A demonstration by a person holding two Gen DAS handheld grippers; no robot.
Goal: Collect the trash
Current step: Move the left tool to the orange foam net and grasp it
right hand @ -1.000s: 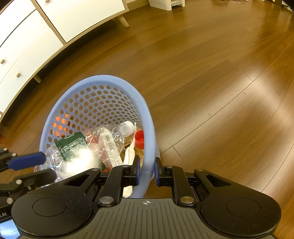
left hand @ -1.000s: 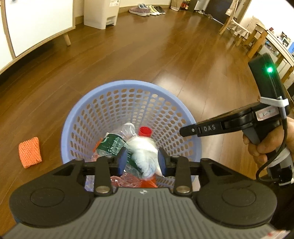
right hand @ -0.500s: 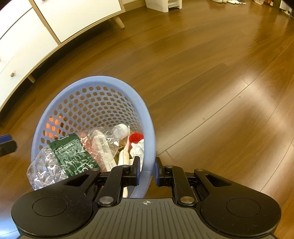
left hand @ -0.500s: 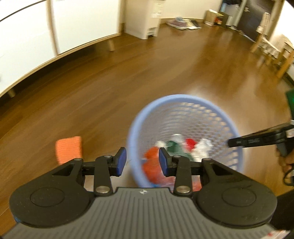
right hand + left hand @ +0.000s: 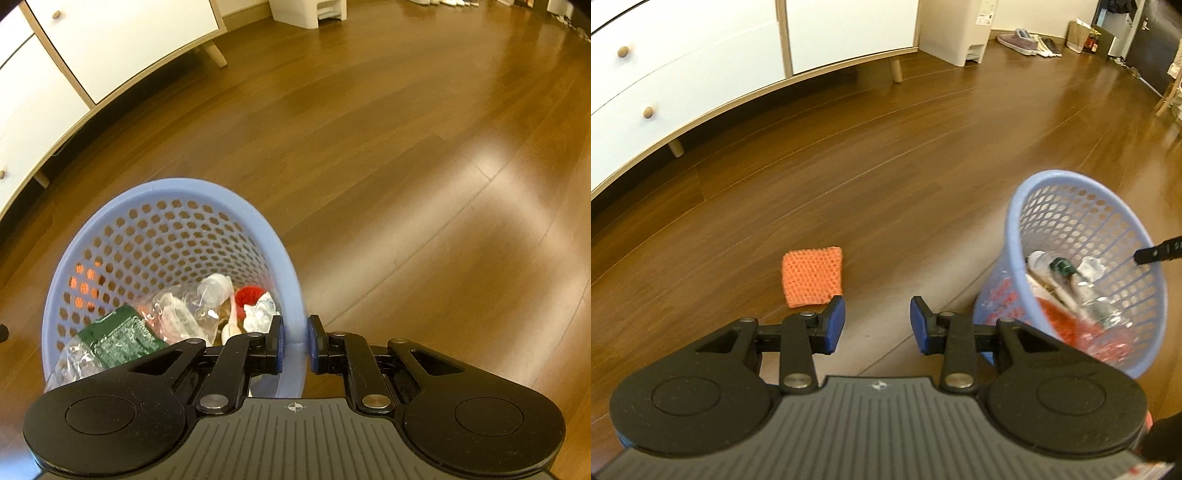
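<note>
The right gripper (image 5: 294,345) is pinched tight on the rim of the blue basket (image 5: 258,210), one finger inside and one outside, and the basket leans over in that grip. Inside it lie a crushed clear bottle (image 5: 207,295), a green-labelled wrapper (image 5: 118,339), something red and a white wad. The left gripper (image 5: 877,325) hangs wide open and empty over the wooden floor (image 5: 923,166), with the orange knitted square (image 5: 812,280) lying flat just ahead of its left finger, out on the open boards between the basket and the white cabinet (image 5: 683,74).

What worries me is that lean: the hold is on one thin strip of rim, so a jerk could make the basket swing or slip and tip the bottle back out. The orange square is soft and flat too, so I'd guess the fingers could skate over it, or nip only a corner, unless they press right down to the boards.

A second ago the left gripper was over the basket's mouth with the white wad between its fingers; now the wad is in the basket and the gripper has swung away to face the orange square. The right one has kept its hold throughout
</note>
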